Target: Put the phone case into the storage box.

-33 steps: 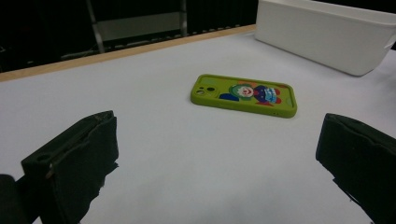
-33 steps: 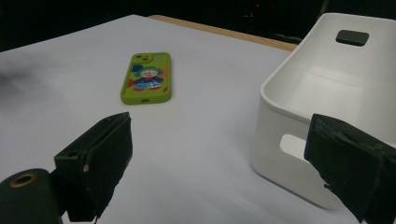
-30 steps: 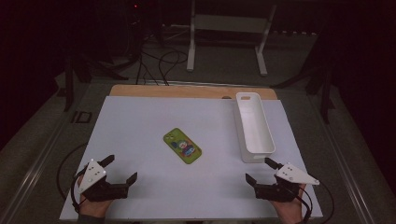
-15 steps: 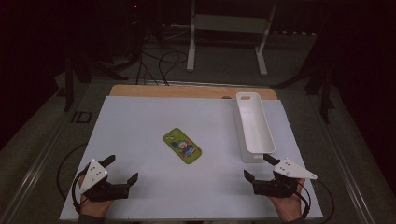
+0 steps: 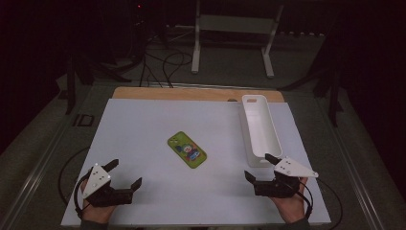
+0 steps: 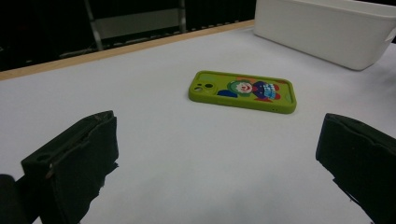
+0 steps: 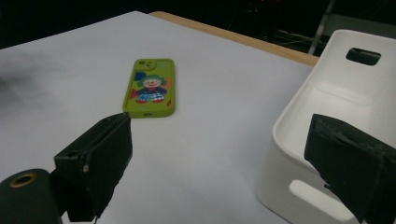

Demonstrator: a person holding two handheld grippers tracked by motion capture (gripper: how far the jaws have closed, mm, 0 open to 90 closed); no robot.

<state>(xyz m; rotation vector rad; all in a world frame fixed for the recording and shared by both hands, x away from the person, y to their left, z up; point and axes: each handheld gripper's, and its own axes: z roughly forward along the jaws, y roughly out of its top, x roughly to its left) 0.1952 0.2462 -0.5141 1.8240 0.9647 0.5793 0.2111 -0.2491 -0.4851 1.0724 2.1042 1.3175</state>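
A green phone case (image 5: 186,150) with a clown picture lies flat in the middle of the white sheet (image 5: 143,124). It also appears in the left gripper view (image 6: 243,91) and the right gripper view (image 7: 150,86). A long white bin (image 5: 249,129) stands at the right, its inside bare. My left gripper (image 5: 125,173) rests open at the near left, jaws wide apart (image 6: 217,128) and aimed at the case. My right gripper (image 5: 257,166) is open at the near right (image 7: 219,123). One of its jaws is level with the bin's near end (image 7: 299,140).
A wooden strip (image 5: 191,93) runs along the table's far edge. Beyond it a metal stand (image 5: 230,28) and cables (image 5: 167,60) sit on the dark floor. Bare white sheet lies between both grippers and the case.
My right gripper has edged slightly forward and left, closer to the bin's near end. The left gripper, the case and the bin have stayed put.
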